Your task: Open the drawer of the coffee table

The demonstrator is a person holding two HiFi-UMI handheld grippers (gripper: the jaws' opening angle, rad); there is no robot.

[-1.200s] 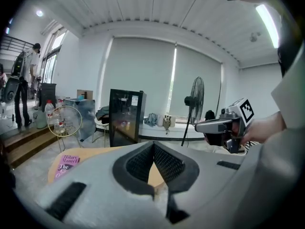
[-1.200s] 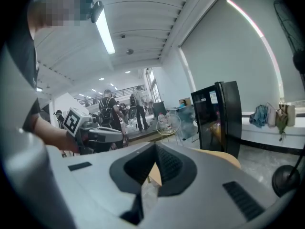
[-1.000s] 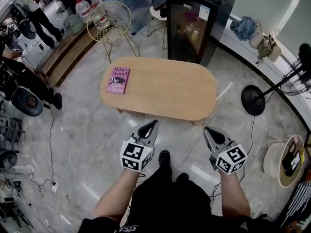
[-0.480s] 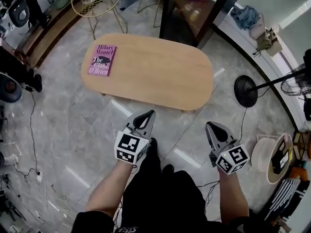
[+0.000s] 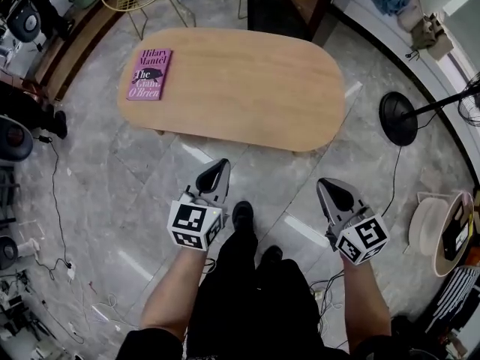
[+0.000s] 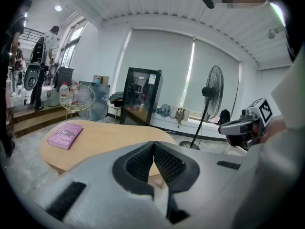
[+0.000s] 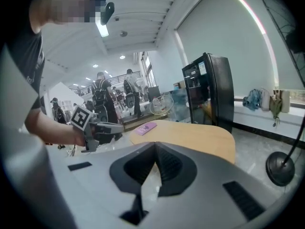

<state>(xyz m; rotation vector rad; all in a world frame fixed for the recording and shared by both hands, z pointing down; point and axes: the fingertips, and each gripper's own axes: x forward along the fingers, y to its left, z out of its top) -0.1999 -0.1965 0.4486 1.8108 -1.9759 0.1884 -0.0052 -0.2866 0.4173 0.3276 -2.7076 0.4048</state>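
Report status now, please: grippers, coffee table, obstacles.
Left gripper and right gripper shut, empty. Coffee table ahead, untouched; drawer not visible. Pink book on top.

Lab-like recording hall: marble floor (image 5: 112, 193), trailing cables (image 5: 57, 201), black glass-door cabinet (image 6: 139, 97), standing fan (image 6: 211, 87), people (image 7: 101, 101) with gear.

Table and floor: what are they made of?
The table looks like pale wood or wood veneer with a matte finish: even tan colour, no glare. The floor looks like polished grey marble or stone tile: cloudy veining, straight seams, bright reflections.
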